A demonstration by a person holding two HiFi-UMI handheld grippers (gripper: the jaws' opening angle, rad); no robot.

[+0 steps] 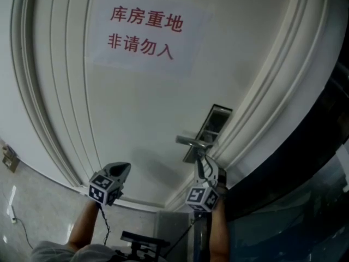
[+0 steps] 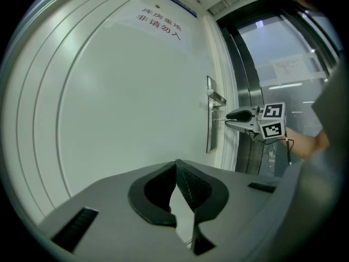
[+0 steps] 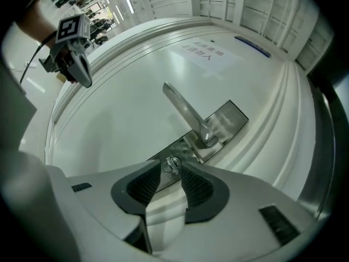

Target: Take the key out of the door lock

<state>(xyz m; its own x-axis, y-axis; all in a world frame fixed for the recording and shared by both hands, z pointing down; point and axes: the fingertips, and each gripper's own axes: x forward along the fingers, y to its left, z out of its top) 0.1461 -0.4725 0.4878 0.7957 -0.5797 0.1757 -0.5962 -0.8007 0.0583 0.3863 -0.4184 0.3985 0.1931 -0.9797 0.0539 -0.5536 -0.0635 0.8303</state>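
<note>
Currently, fingers (image 3: pixel 143 189) of the right gripper (image 3: pixel 171 171) stand a little apart, one pad on each side of the key (image 3: pixel 172 163). Narrow gaps show on both sides of its round head, so by my reading there is no grip yet.

Key sits in its keyhole on the metal lock plate (image 3: pixel 221 125), just below the lever handle (image 3: pixel 182 109). Gripper is lined up square to the plate with the head centred between the tips. Presumably this is so that closing catches the head evenly and the pull runs straight along the shaft rather than levering it sideways. Handle passes above the fingers, apart from them; coming in below the lever avoids it.

Left gripper (image 2: pixel 175 167): fingers closed tip to tip, nothing between them. It is held off to the side, well apart from the lock, facing the bare door (image 2: pixel 125 91) panel. Likely parked there to leave the lock free; not needed for this step.

Paper sign (image 1: pixel 143 31) with red print sits high on the door and has no bearing on the task.

Judgement: key not yet out. Next is to close on the head, then draw straight back. Risk: pads slip off the small head if closed off-centre.
</note>
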